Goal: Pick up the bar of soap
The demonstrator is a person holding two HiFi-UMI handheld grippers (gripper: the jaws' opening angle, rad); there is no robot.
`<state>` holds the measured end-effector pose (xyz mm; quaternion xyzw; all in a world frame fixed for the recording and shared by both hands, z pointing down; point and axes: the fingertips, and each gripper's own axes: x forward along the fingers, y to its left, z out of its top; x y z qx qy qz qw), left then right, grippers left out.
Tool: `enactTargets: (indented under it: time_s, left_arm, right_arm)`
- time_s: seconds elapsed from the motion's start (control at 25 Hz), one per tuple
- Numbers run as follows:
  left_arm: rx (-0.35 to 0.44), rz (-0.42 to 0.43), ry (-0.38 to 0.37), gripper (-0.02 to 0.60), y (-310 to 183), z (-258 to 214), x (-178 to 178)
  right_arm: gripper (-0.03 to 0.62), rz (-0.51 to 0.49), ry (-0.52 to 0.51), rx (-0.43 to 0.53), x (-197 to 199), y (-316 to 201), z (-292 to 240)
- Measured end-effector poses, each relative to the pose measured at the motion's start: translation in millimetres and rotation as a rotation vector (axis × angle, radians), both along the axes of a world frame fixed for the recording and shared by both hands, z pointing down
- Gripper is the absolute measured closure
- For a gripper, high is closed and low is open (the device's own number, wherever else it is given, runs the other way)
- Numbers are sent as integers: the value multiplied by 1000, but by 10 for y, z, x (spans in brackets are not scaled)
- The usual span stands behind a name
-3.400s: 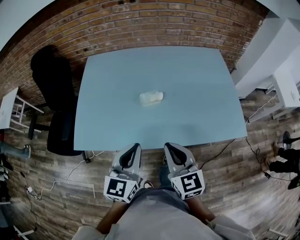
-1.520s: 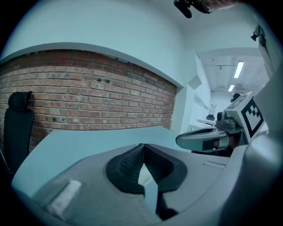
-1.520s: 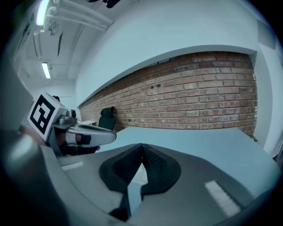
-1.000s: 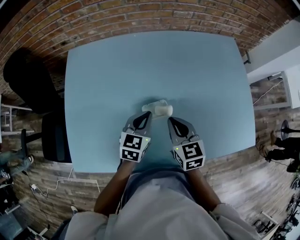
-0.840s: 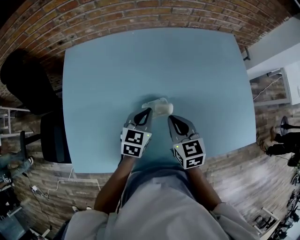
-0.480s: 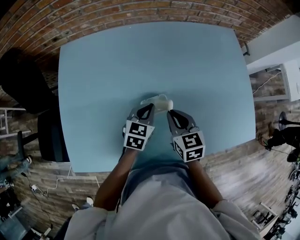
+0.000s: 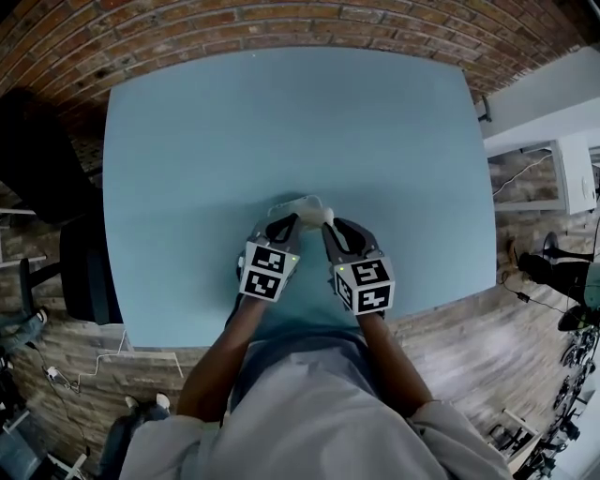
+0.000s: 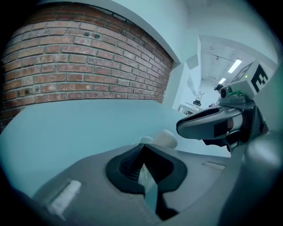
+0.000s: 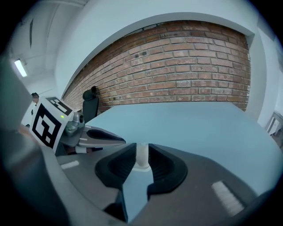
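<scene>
Opening round 1 soap (image 9: 142,155): R gripper (image 7: 330,228)

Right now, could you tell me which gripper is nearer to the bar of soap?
Right. The right gripper has the bar of soap between its opening jaws; the left gripper sits shut just beside it, the soap ahead to its right.

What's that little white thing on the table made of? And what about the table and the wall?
The bar of soap looks pale and waxy, maybe inside a clear crinkly wrapper, but it's too blurry to be sure. The table has a smooth, matte light-blue top, probably painted or laminated board. The wall is rough red-brown brick with pale mortar lines.
</scene>
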<state>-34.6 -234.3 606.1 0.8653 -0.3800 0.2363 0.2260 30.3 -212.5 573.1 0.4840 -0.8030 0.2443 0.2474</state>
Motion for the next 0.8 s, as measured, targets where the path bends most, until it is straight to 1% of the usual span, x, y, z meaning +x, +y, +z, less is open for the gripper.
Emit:
enactTargets:
  time_s: [0.12, 0.2, 0.28, 0.44, 0.68, 0.8]
  left_arm:
    - [-13, -5, 0, 581, 11, 50, 7]
    - [-17, -8, -1, 581, 7, 72, 8]
    - [-19, -7, -3, 581, -4, 85, 8]
    - [-27, -3, -12, 581, -10, 129, -1]
    - [-30, 5, -22, 581, -18, 144, 15]
    - [-28, 8, -27, 581, -18, 150, 16]
  right_arm:
    - [467, 21, -21, -36, 41, -30, 81]
    - [429, 37, -59, -70, 44, -45, 134]
    - [414, 52, -93, -93, 40, -69, 166]
    - [401, 79, -139, -136, 23, -118, 252]
    - [407, 105, -236, -218, -12, -148, 397]
    - [413, 111, -265, -237, -45, -151, 429]
